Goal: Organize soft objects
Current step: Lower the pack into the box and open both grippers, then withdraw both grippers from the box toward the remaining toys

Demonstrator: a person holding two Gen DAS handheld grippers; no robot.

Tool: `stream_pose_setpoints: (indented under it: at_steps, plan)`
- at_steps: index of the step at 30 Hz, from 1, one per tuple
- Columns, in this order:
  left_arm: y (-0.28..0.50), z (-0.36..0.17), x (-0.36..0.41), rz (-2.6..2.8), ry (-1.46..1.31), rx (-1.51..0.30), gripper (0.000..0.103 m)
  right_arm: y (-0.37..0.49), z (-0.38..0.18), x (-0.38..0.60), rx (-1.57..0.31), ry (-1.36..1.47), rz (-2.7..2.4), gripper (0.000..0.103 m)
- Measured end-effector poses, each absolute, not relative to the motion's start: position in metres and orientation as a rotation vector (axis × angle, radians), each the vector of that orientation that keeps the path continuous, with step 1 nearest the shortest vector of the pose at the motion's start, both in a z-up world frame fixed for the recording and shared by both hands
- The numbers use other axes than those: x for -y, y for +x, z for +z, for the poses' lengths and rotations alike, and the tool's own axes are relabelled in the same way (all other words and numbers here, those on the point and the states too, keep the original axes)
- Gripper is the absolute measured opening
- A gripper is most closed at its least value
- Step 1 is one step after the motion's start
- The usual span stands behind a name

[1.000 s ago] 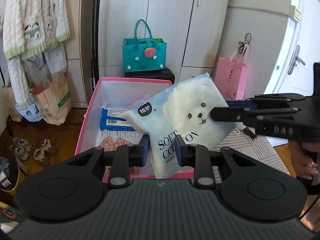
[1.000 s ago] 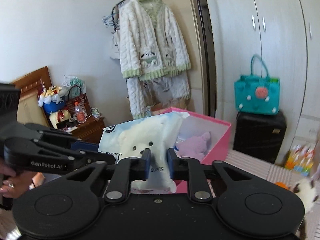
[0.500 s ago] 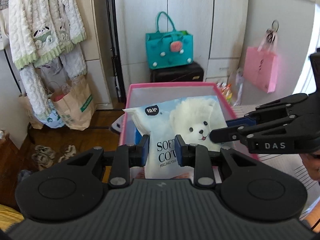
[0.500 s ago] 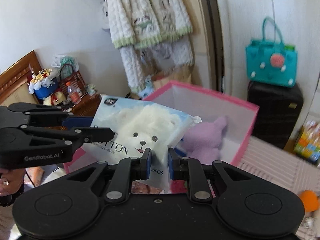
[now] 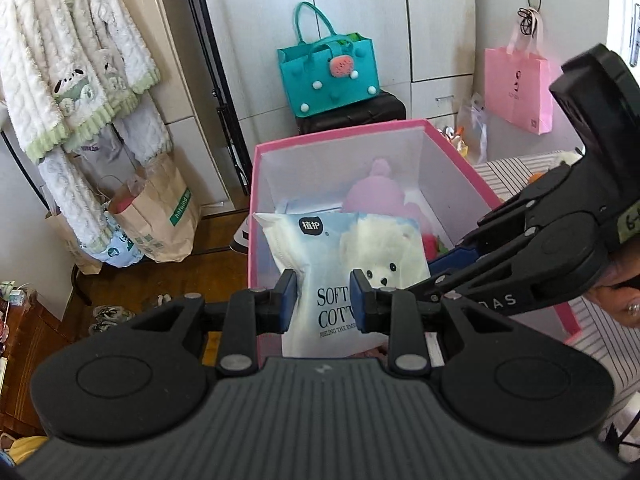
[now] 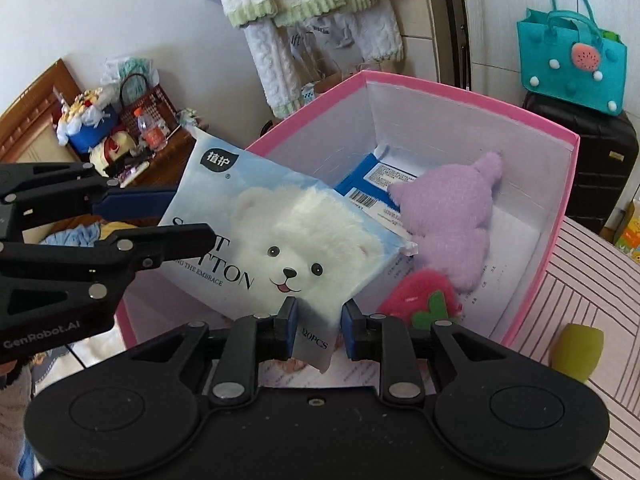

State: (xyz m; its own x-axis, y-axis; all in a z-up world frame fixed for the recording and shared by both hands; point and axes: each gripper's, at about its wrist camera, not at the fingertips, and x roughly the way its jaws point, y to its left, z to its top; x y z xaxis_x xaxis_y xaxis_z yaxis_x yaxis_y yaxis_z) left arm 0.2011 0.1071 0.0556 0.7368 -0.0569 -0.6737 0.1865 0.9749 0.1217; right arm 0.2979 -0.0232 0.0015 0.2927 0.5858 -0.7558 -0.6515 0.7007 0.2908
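Observation:
A pale blue tissue pack (image 5: 340, 272) printed with a white bear hangs over the pink storage box (image 5: 456, 152), tilted down into it. My left gripper (image 5: 323, 300) is shut on its lower left edge. My right gripper (image 6: 319, 326) is shut on its bottom right corner (image 6: 314, 346). The pack also shows in the right wrist view (image 6: 288, 240), with the left gripper's fingers (image 6: 160, 240) at its left side. Inside the box lie a purple plush (image 6: 452, 216), a red strawberry plush (image 6: 420, 300) and a blue packet (image 6: 372, 178).
The box (image 6: 560, 184) stands on a striped cloth (image 6: 584, 292) beside a green object (image 6: 578, 346). A teal bag (image 5: 328, 76) on a black case, a pink bag (image 5: 518, 88), white cupboards, hanging clothes (image 5: 72, 80) and paper bags (image 5: 160, 216) on the floor surround it.
Both grippers have carried the tissue pack forward and down over the pink box. The pack now tilts into the box, and the box interior shows more fully.

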Motion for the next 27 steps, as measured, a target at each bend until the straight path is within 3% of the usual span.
stream_pose_setpoints:
  at_steps: [14, 27]
  plan:
    - [0.199, 0.051, -0.103, -0.207, 0.200, -0.823, 0.029, 0.262, 0.038, 0.057, -0.927, -0.168, 0.815, 0.029]
    - [0.167, 0.082, -0.098, -0.216, 0.155, -0.735, 0.037, 0.243, 0.056, 0.075, -0.836, -0.135, 0.825, 0.033]
